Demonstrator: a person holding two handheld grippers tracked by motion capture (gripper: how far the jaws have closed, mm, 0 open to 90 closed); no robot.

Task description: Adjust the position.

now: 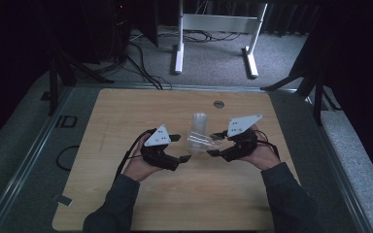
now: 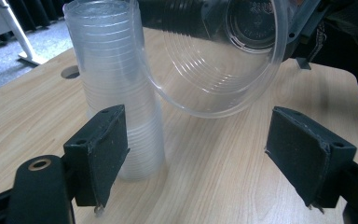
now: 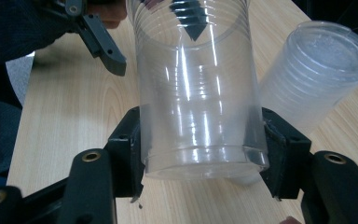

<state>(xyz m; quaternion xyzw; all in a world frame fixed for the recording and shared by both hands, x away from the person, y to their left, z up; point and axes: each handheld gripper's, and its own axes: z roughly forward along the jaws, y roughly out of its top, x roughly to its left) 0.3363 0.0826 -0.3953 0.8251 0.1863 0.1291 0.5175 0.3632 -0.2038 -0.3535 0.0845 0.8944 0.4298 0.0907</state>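
Right hand-held gripper (image 1: 217, 144) clamps a clear plastic cup (image 3: 200, 93) near its base, tipped sideways, mouth toward the left hand-held gripper (image 1: 180, 148), whose jaws stand apart and empty, likely ready to take it. Cup stack (image 2: 116, 88) upright at 12 o'clock of the cup. Wooden tabletop (image 1: 126, 107); grey carpet (image 1: 213, 53), white desk frame (image 1: 213, 24) beyond.

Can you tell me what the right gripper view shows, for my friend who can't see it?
The right gripper has its two black fingers shut on a clear plastic cup held sideways over the wooden table. A stack of clear cups stands beside it, and the left gripper waits opposite.
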